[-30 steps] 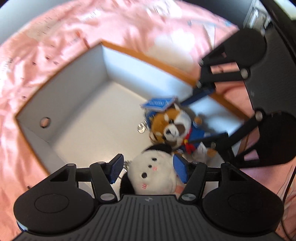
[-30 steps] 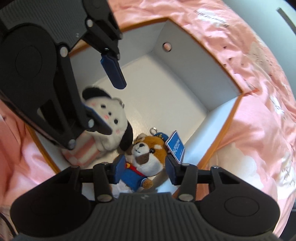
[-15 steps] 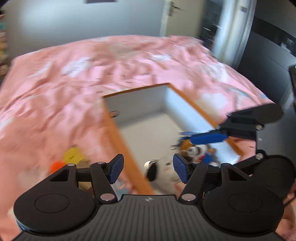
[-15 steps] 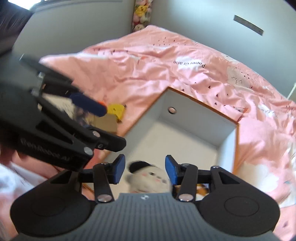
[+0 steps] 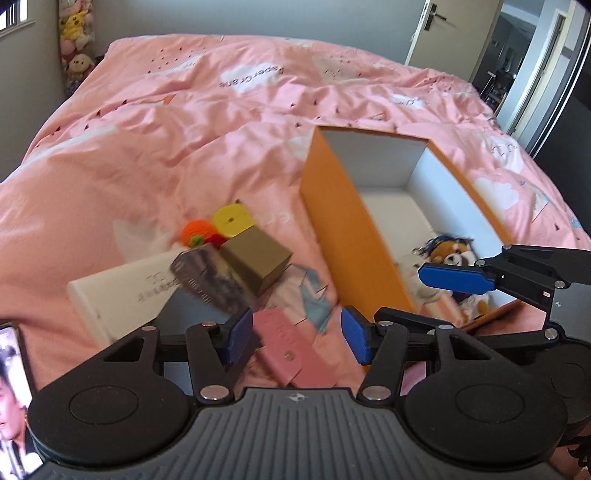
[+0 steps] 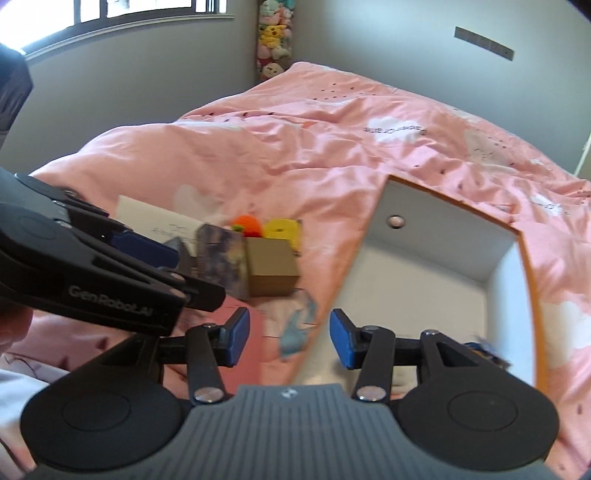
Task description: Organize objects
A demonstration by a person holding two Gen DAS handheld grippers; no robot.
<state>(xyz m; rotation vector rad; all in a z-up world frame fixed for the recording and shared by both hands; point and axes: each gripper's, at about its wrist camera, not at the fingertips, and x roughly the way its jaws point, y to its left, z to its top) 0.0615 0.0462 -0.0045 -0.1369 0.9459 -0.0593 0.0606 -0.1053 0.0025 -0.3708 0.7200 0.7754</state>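
Note:
An orange box [image 5: 332, 221] with white inner walls [image 6: 424, 236] lies on the pink bed. A brown plush [image 5: 450, 254] and a white plush [image 5: 417, 291] lie in its near end. My left gripper [image 5: 297, 339] hovers over a pile left of the box, its jaws closing with nothing gripped. A pink flat case [image 5: 291, 350] lies on the bed under the gap. The pile holds a brown carton [image 5: 258, 258], a dark patterned box [image 5: 210, 280], a white flat box [image 5: 122, 291], a yellow disc [image 5: 232, 221] and an orange knit ball [image 5: 197, 230]. My right gripper [image 6: 288, 336] is open and empty above the box's left wall.
A phone [image 5: 11, 406] with a lit screen lies at the lower left. A light-blue paper piece [image 5: 314, 295] rests beside the box. Stacked plush toys [image 6: 273, 40] fill the room's corner. A door [image 5: 439, 33] stands beyond the bed, and wrinkled pink bedding [image 5: 184, 110] spreads behind the pile.
Both grippers have lifted out of the box and swung toward the pile on the left. The two plush toys stay in the box. The left jaws have narrowed slightly.

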